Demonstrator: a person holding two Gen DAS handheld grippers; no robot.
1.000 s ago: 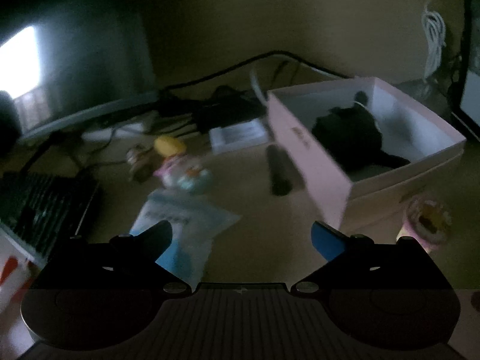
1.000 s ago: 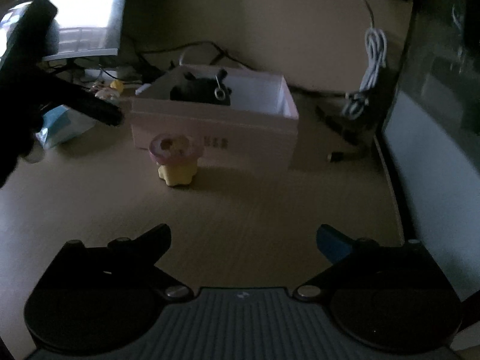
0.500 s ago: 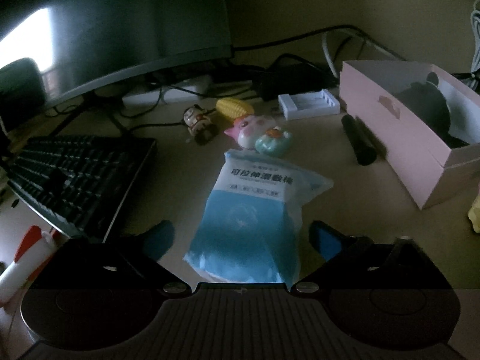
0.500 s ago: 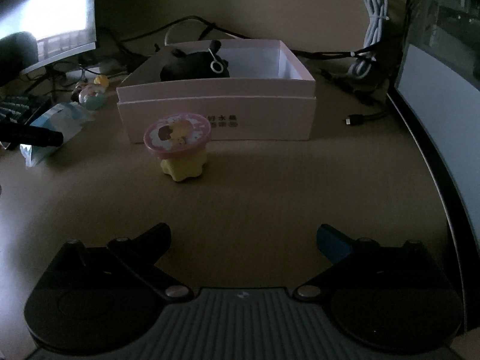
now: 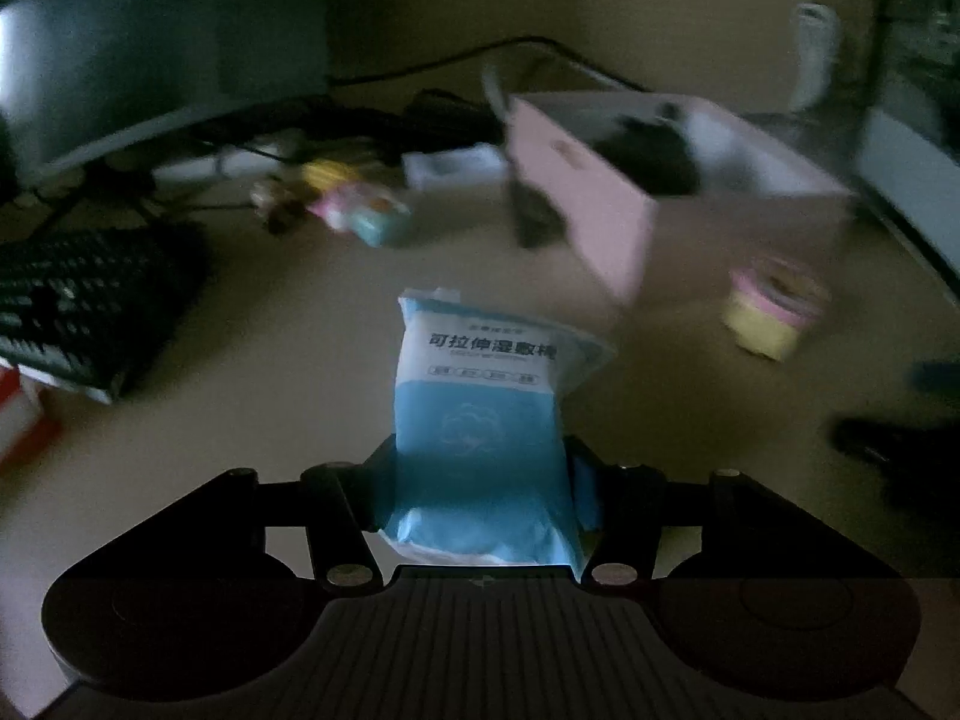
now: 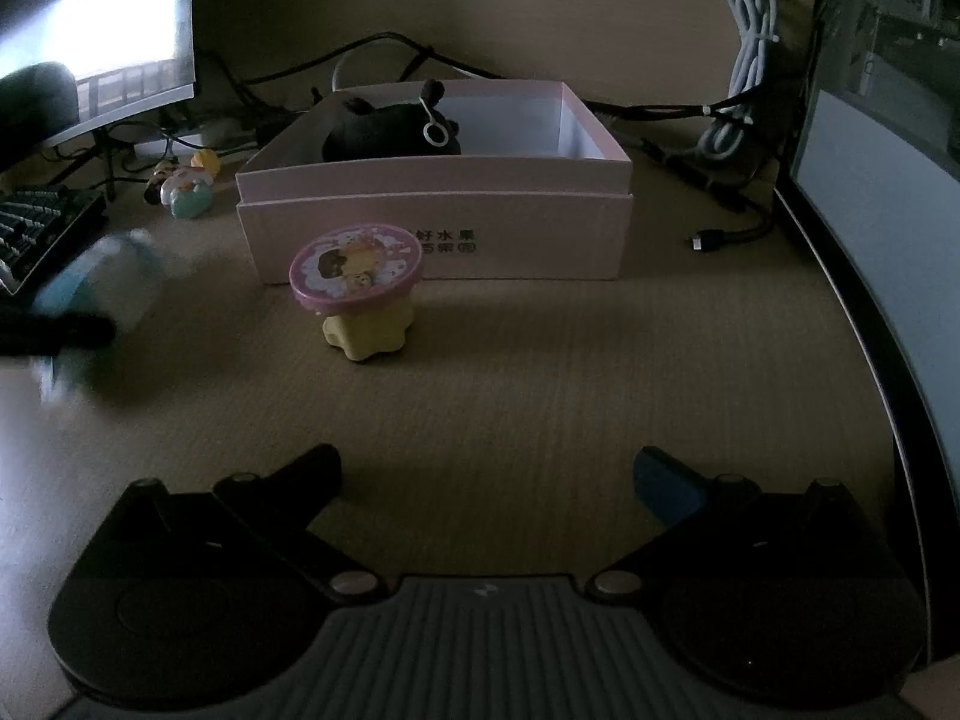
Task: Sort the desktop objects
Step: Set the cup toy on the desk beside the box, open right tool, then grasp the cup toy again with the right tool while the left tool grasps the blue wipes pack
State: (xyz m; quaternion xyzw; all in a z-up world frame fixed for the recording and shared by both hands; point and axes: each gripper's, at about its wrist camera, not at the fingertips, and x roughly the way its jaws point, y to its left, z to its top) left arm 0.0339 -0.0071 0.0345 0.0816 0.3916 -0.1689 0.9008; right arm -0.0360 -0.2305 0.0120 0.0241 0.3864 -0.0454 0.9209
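My left gripper [image 5: 480,480] is shut on a blue and white wipes packet [image 5: 480,408] and holds it above the desk; the packet shows blurred at the left of the right wrist view [image 6: 96,288]. The pink box [image 5: 606,210] stands ahead to the right, with a black plush toy [image 6: 384,132] inside it. A yellow toy with a pink round top [image 6: 360,294] stands in front of the box [image 6: 432,222]. My right gripper [image 6: 486,474] is open and empty, low over the desk, short of that toy.
A keyboard [image 5: 78,294] lies at the left, with a monitor [image 5: 150,54] behind it. Small figurines [image 5: 354,210] and a black pen [image 5: 531,216] lie left of the box. Cables [image 6: 744,120] and a second screen [image 6: 888,228] are at the right.
My left gripper has closed on the wipes packet and lifted it, swinging right toward the box. The right gripper has moved slightly closer to the yellow toy.
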